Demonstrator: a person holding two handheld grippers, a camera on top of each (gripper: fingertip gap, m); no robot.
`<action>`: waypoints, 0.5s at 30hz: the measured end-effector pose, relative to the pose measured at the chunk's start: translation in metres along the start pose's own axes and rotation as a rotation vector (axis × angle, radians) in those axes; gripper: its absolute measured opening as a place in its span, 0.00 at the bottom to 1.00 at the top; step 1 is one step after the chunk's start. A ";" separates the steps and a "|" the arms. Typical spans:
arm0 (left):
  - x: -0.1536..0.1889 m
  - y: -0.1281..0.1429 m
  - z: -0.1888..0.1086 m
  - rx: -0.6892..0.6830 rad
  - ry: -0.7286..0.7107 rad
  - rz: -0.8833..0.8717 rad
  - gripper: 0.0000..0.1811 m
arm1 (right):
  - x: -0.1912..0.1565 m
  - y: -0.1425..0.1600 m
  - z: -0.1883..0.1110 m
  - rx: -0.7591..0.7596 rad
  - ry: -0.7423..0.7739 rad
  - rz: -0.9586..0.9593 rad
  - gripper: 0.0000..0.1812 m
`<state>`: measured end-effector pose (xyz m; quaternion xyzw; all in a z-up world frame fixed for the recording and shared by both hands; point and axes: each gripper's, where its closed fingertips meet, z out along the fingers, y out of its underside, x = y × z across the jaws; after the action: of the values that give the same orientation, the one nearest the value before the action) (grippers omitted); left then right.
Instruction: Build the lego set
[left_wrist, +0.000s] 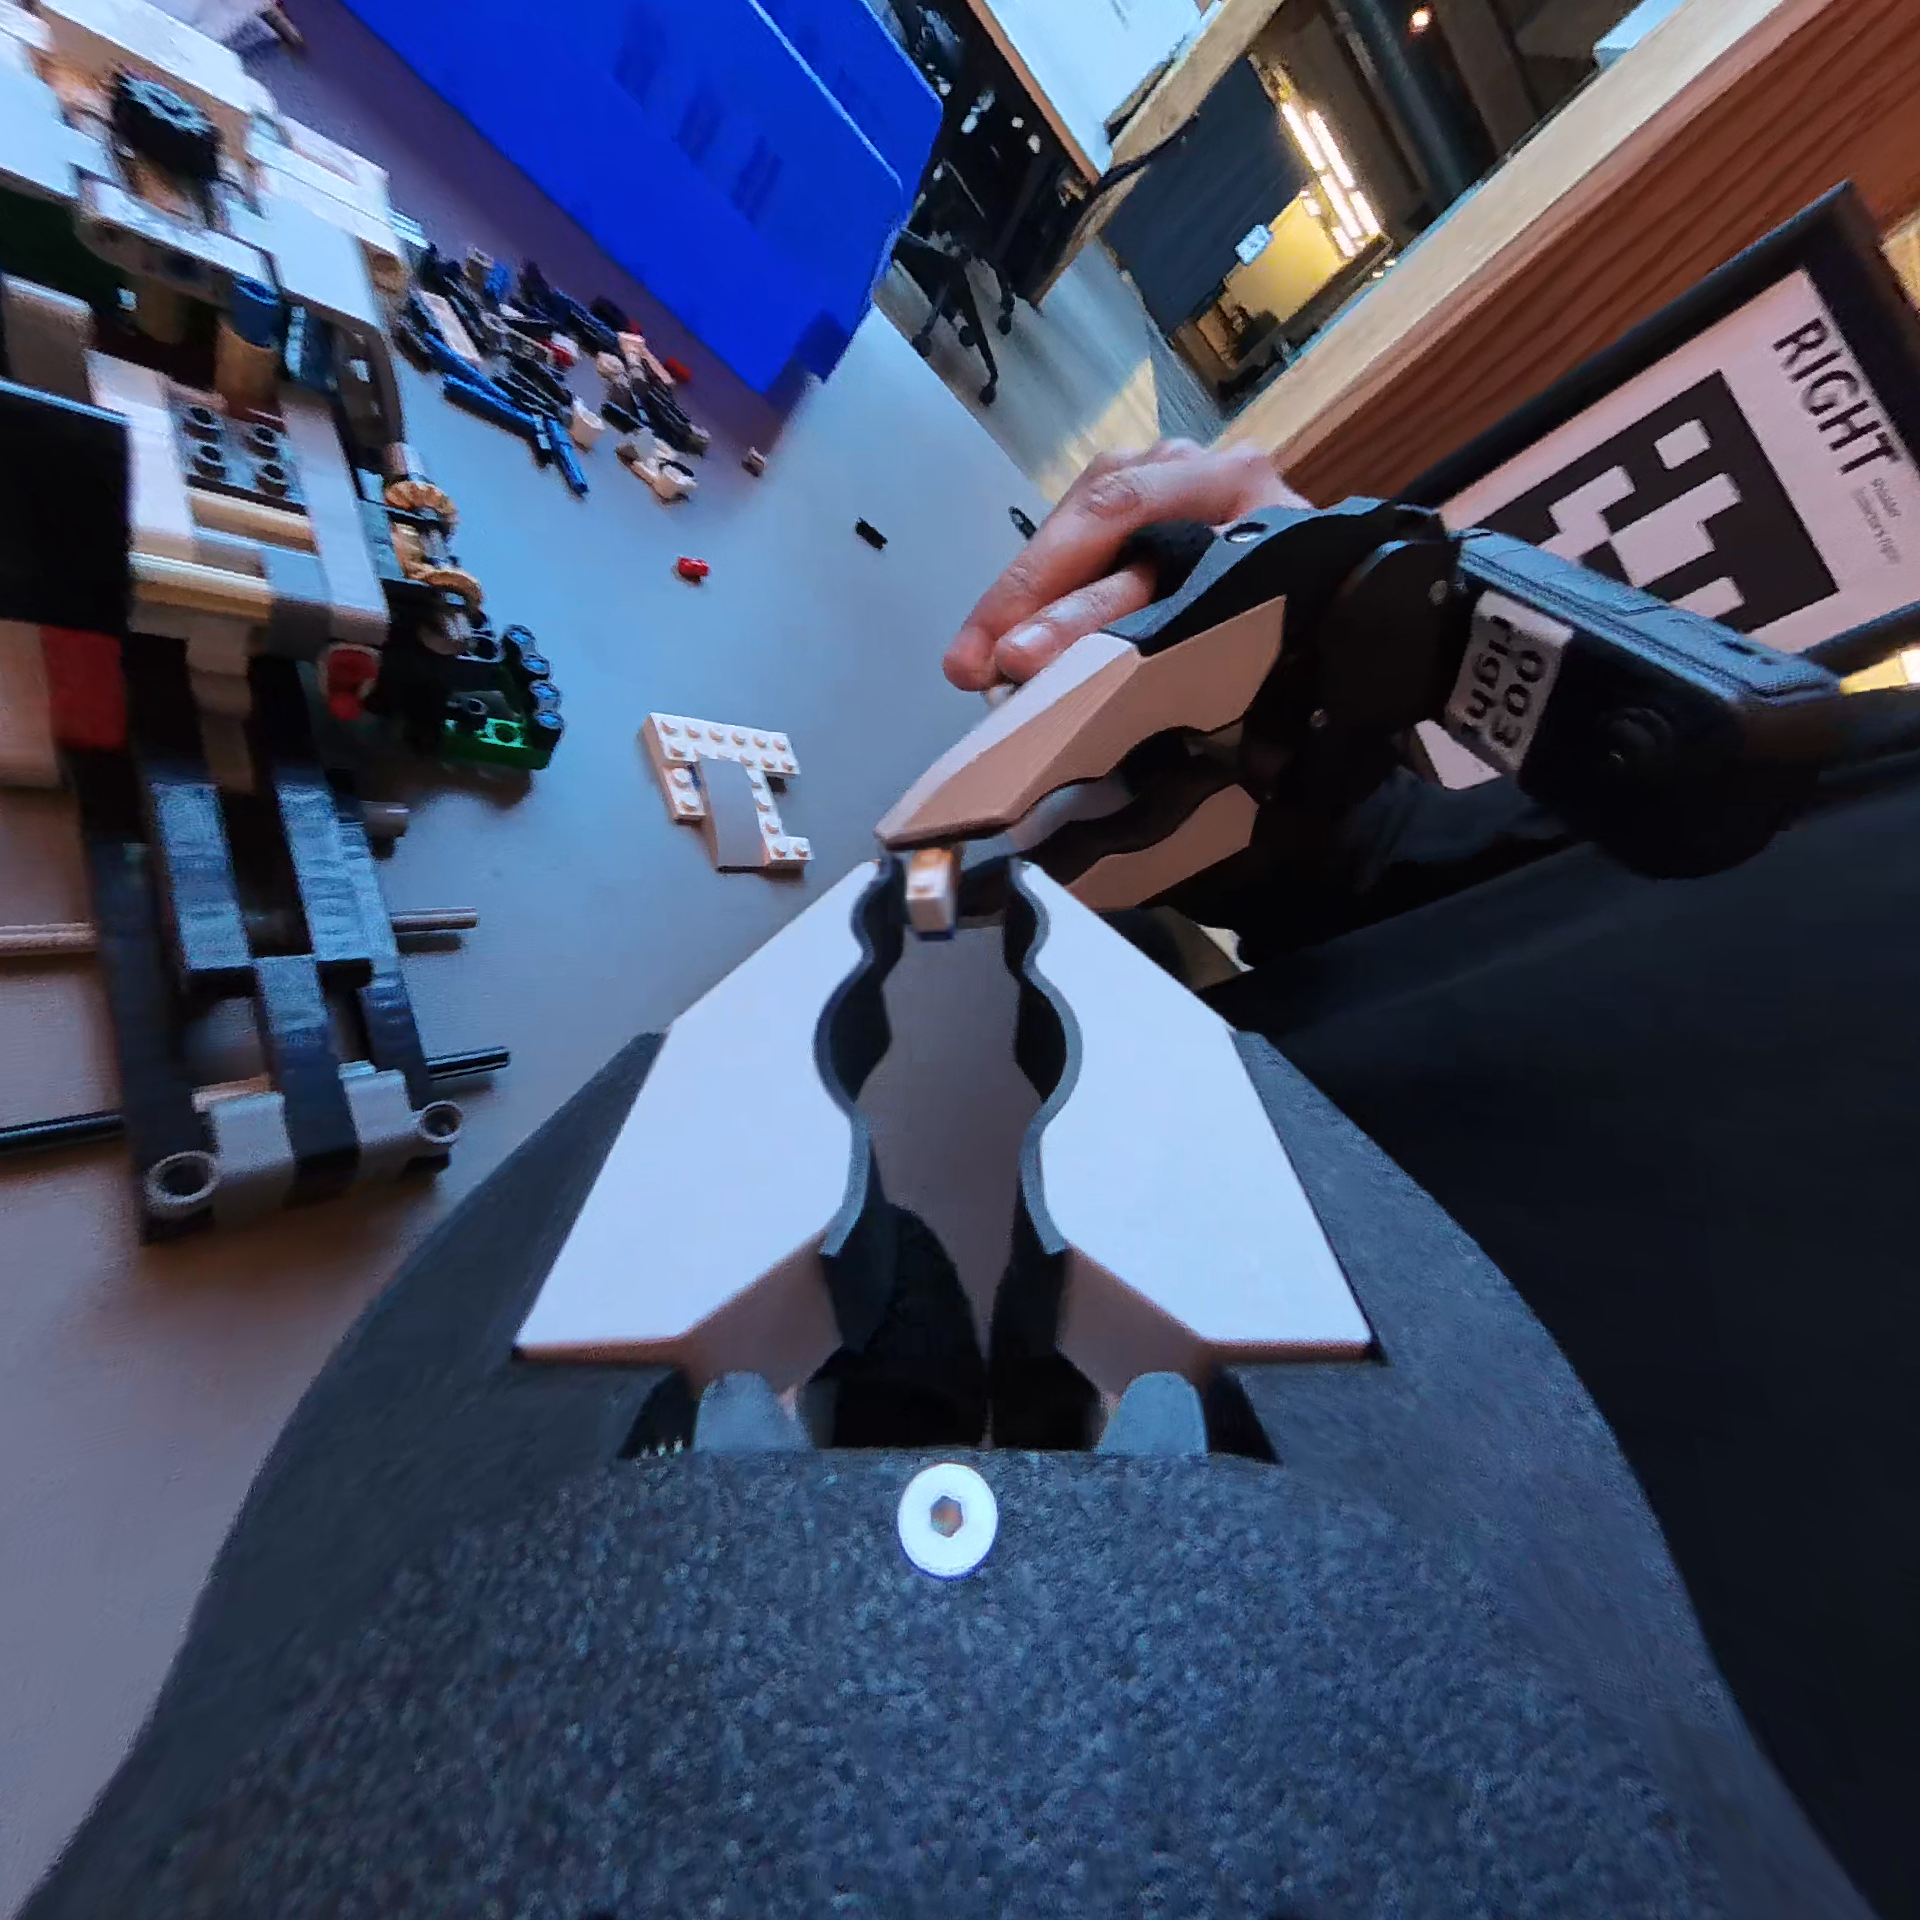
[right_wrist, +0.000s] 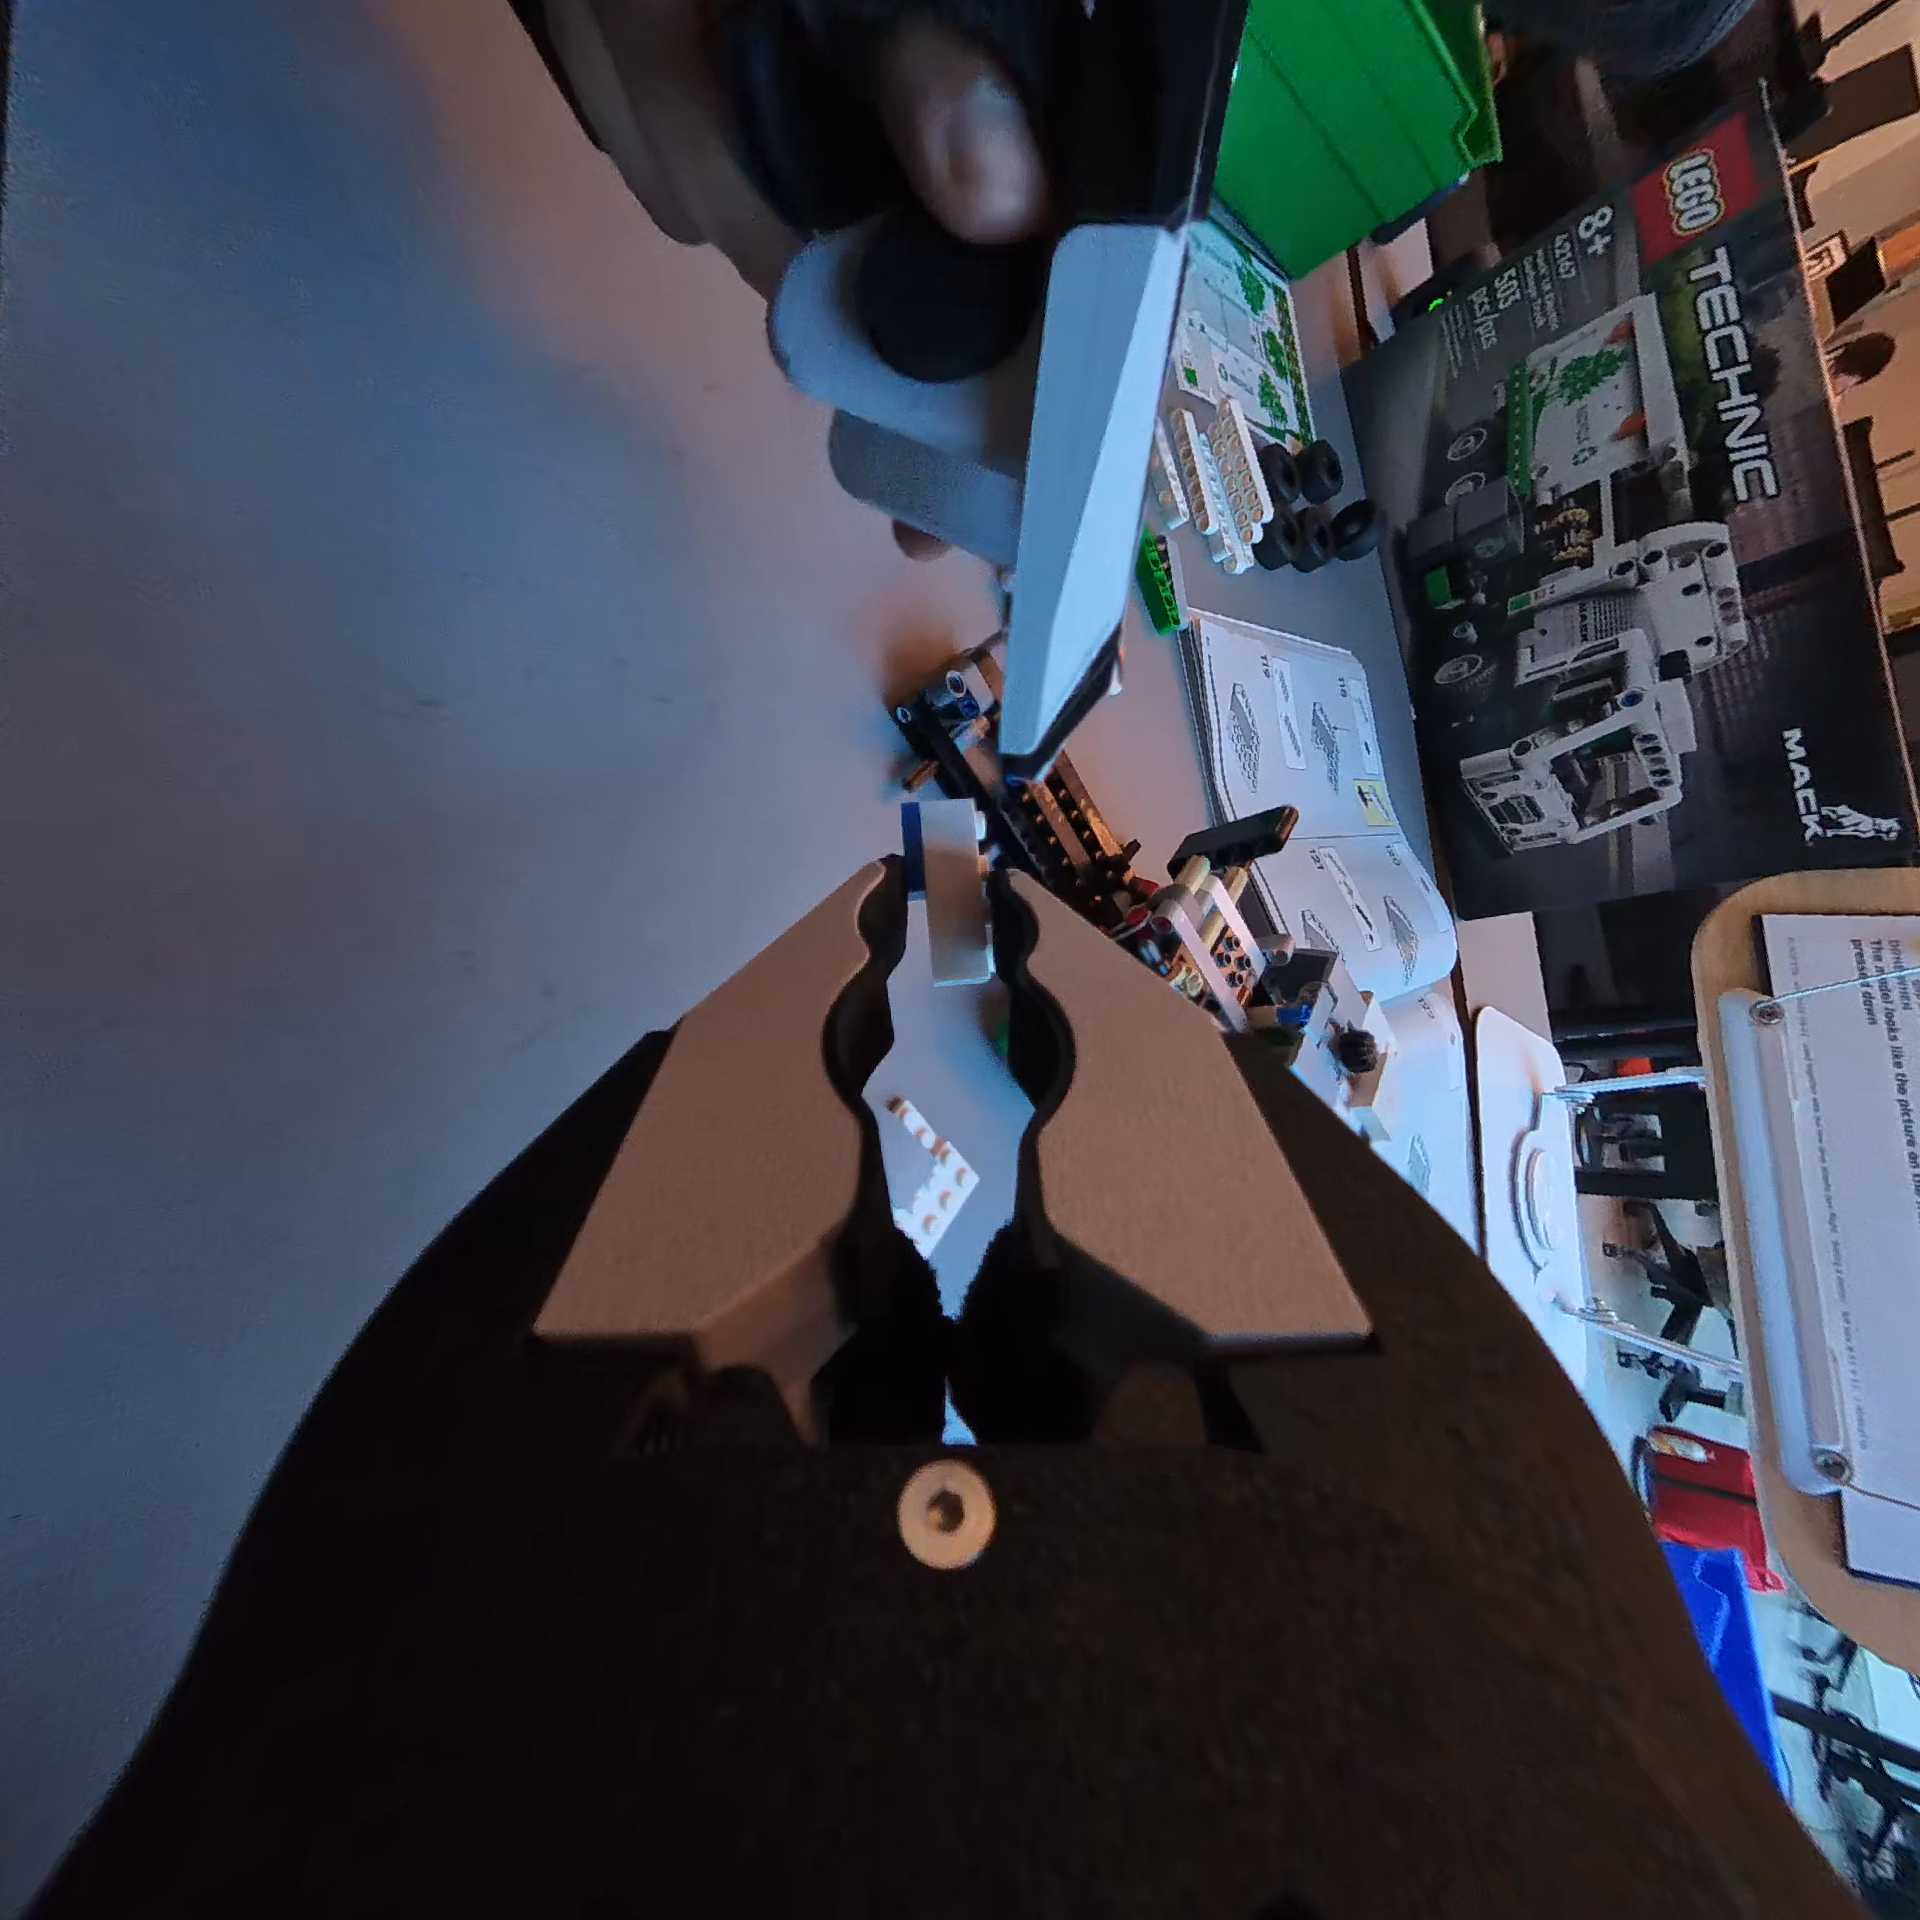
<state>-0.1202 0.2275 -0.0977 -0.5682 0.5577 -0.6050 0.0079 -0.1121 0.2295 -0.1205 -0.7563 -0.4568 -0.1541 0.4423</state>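
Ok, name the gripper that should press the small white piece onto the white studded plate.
Right, probably: the right gripper already pinches the small white piece; the left gripper is open and empty beside it. The white studded plate lies nearby.

Left gripper (left_wrist: 940, 883): raised off the table, fingers slightly parted. Right gripper (right_wrist: 940, 883): fingers clamped on a small white piece (right_wrist: 954, 904), tips meeting the left's; bare hand (left_wrist: 1101, 551) on its handle.
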 end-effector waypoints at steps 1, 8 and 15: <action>-0.003 0.001 0.000 -0.004 -0.020 0.007 0.12 | -0.001 -0.003 -0.001 0.021 -0.002 0.010 0.08; 0.000 0.012 0.009 -0.036 0.046 -0.039 0.04 | 0.002 -0.009 0.000 0.075 0.011 0.065 0.08; -0.008 0.015 0.011 -0.065 -0.008 -0.033 0.04 | 0.000 -0.012 0.006 0.030 0.022 0.021 0.08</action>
<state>-0.1194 0.2196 -0.1159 -0.5800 0.5675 -0.5842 -0.0183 -0.1229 0.2361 -0.1177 -0.7525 -0.4462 -0.1510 0.4603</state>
